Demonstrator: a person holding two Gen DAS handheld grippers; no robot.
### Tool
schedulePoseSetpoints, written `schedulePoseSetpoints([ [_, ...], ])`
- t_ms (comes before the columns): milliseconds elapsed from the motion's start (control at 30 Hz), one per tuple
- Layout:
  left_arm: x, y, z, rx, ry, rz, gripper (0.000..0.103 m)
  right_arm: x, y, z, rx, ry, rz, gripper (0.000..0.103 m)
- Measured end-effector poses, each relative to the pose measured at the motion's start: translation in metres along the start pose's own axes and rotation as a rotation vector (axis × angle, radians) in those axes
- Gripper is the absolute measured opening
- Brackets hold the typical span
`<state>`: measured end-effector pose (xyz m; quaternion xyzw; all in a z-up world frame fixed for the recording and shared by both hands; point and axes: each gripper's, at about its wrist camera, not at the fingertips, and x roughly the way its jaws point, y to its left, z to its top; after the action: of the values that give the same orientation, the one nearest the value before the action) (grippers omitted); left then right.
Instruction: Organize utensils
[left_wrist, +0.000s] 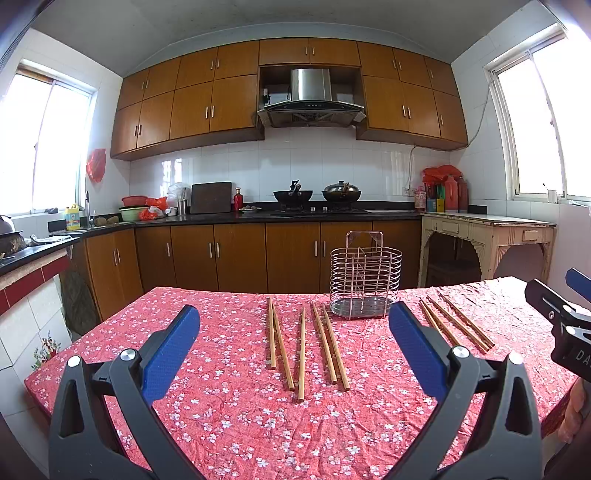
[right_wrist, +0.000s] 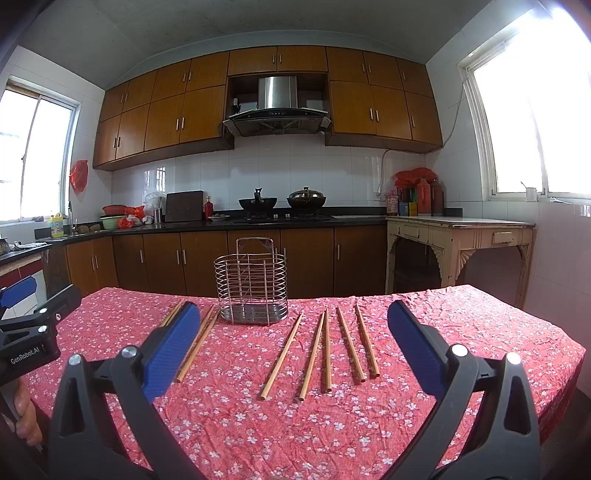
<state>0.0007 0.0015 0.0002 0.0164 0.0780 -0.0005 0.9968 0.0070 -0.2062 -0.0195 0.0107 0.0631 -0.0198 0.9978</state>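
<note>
The wire utensil holder (left_wrist: 365, 285) stands upright toward the far edge of the bench (left_wrist: 221, 424), which is covered in a red floral cloth, and nothing shows inside its wire walls. All the wooden chopsticks lie flat on the cloth on the near side of the holder: one group of five (left_wrist: 308, 347) lies to the holder's left in the left wrist view, roughly parallel and pointing toward it, and another group of five (right_wrist: 325, 350) lies to its right in the right wrist view. The left claw (left_wrist: 294, 349) hangs above the bench on the near side of the holder, released, its blue pads spread wide and gripping nothing. The right claw (right_wrist: 290, 349) is likewise released and empty, its fingers wide apart above the right-hand chopsticks.
</note>
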Motion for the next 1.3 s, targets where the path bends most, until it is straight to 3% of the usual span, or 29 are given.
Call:
schedulePoseSetpoints([
  [1300, 0.0011, -0.0021, -0.0017, -0.001, 0.002, 0.001, 0.101, 0.0011, -0.0022, -0.0036, 0.006, 0.004, 0.000, 0.099],
])
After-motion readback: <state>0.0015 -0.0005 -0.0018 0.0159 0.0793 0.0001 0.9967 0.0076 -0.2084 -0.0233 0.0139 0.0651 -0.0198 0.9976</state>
